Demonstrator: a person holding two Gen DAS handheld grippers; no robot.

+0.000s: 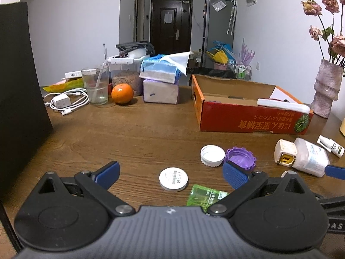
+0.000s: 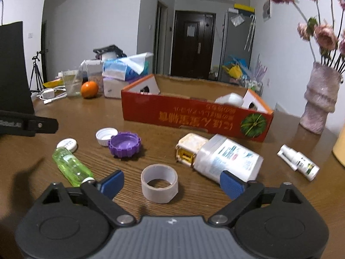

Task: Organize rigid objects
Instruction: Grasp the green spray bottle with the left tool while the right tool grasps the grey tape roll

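Wood-grain brown table (image 2: pixel 151 120), matte with a soft sheen, strewn with small rigid things. Roll of translucent greyish tape (image 2: pixel 159 183), a short hollow cylinder standing on its edge-face, straight between the blue ribbed pads of the right gripper (image 2: pixel 172 184) but touching neither; jaws wide, nothing clasped. Left gripper (image 1: pixel 171 174) likewise spread and empty, tilted down over a flat white disc (image 1: pixel 173 179) with small print on top. Just beside the disc, a clear green plastic bottle (image 2: pixel 71 166) lying on its side; in the left wrist view, only its end visible, the rest cut off by the gripper body. Farther out, a ridged white cap (image 1: pixel 212 155) touching a scalloped purple lid (image 1: pixel 241 157), both open side up; near pad of the left gripper overlapping the purple lid's edge. To the right, a yellowed cream-coloured block with yellow sockets (image 2: pixel 189 149) lying against a white rounded container with a printed label (image 2: pixel 228 158), partly covered by the right gripper's pad. Small white spray bottle (image 2: pixel 298 161) lying apart near the table edge. Beyond, a shallow red cardboard box (image 2: pixel 194 116), open-topped, with a white object inside, mostly hidden by the wall. Far left: orange (image 1: pixel 122 93), glass (image 1: pixel 96 85), white charger and cable (image 1: pixel 64 101). Far right: rough pinkish vase (image 2: pixel 319 99) of dried flowers. Right wrist view slightly blurred.
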